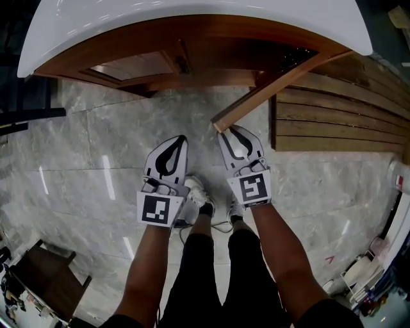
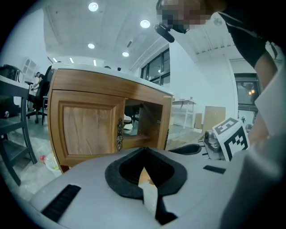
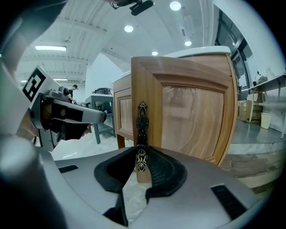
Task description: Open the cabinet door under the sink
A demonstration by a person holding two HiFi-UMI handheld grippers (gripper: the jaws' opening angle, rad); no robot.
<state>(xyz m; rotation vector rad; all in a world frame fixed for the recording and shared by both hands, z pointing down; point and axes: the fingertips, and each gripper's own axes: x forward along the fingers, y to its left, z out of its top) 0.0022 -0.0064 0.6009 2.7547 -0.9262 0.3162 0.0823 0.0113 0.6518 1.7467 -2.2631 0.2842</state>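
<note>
The right hand-held gripper [image 3: 140,157] is clamped on the ornate handle [image 3: 141,120] to swing the cabinet door [image 3: 192,116] outward, while the left hand-held gripper [image 2: 144,154] hangs closed, empty.

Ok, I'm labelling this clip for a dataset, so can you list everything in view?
sink top: one, white, over the cabinet
cabinet: one, brown wood, under the sink top
closed door: one, brown, cabinet's left half
open door: one, brown, swung outward
closed door's handle: one, dark ornate metal
open door's handle: one, dark ornate metal
wooden steps: one set, brown, right of cabinet
floor: grey marble
dark furniture: one, lower left
shoes: two, white, between the grippers
left gripper: grey, fingers together, empty
right gripper: grey, fingers closed on open door's handle
</note>
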